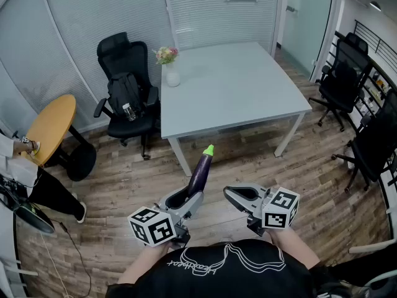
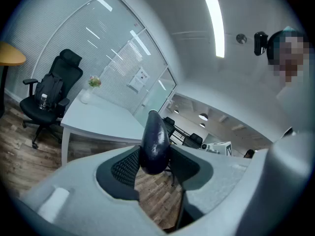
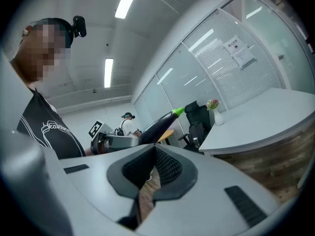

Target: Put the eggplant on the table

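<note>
Head view: at 6 o'clock the left gripper [image 1: 186,197] clamps a purple eggplant [image 1: 200,171] by its fat end, with the green stem tipped toward 1 o'clock. Beside it at 5 o'clock, the right gripper [image 1: 229,193] has its jaws together and holds nothing. The grey table [image 1: 248,92] stands at 12 o'clock, well apart.

Left gripper view: the eggplant [image 2: 154,141] sits at centre, squeezed between both pads.

Right gripper view: the jaws are closed on nothing, and the eggplant [image 3: 160,123] shows at 12 o'clock from them

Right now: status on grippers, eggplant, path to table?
Left gripper shut on dark purple, green-stemmed eggplant. Right gripper shut, empty. Pale grey square table ahead; white flower vase at its corner.
</note>
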`<move>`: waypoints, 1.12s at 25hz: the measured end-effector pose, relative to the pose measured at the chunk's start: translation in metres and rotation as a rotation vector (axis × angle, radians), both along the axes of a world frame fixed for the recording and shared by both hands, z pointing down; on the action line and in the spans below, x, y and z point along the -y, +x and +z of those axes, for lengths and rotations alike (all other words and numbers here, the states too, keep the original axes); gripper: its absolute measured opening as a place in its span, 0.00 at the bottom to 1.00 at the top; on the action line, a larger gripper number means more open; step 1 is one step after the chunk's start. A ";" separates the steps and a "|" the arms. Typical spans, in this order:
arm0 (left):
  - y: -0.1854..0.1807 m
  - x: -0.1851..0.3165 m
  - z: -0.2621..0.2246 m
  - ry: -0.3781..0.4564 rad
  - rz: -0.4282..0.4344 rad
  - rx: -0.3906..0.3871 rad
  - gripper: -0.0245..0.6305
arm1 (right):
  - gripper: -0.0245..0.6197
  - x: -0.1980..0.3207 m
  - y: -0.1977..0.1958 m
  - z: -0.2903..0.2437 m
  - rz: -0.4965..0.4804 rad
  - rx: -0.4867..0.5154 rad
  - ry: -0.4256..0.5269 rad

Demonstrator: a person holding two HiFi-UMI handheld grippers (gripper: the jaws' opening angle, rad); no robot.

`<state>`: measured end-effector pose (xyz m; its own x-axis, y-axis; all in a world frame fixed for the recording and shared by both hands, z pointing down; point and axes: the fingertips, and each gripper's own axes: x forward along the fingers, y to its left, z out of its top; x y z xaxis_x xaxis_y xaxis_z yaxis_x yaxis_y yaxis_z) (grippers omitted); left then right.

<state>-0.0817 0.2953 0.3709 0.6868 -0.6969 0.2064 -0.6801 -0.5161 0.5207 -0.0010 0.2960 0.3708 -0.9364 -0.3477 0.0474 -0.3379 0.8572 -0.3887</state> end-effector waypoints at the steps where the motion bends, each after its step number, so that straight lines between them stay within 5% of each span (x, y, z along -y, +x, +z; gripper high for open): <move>1: 0.003 0.002 0.000 0.002 0.001 0.002 0.34 | 0.05 0.002 0.003 0.000 -0.001 0.007 0.003; 28: 0.072 0.025 -0.008 0.092 0.002 0.006 0.34 | 0.05 0.028 0.081 -0.001 0.048 -0.027 0.038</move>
<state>-0.0102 0.2704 0.3628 0.6873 -0.7115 0.1460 -0.6819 -0.5629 0.4670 0.0805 0.2676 0.3700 -0.9173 -0.3939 0.0581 -0.3885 0.8539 -0.3462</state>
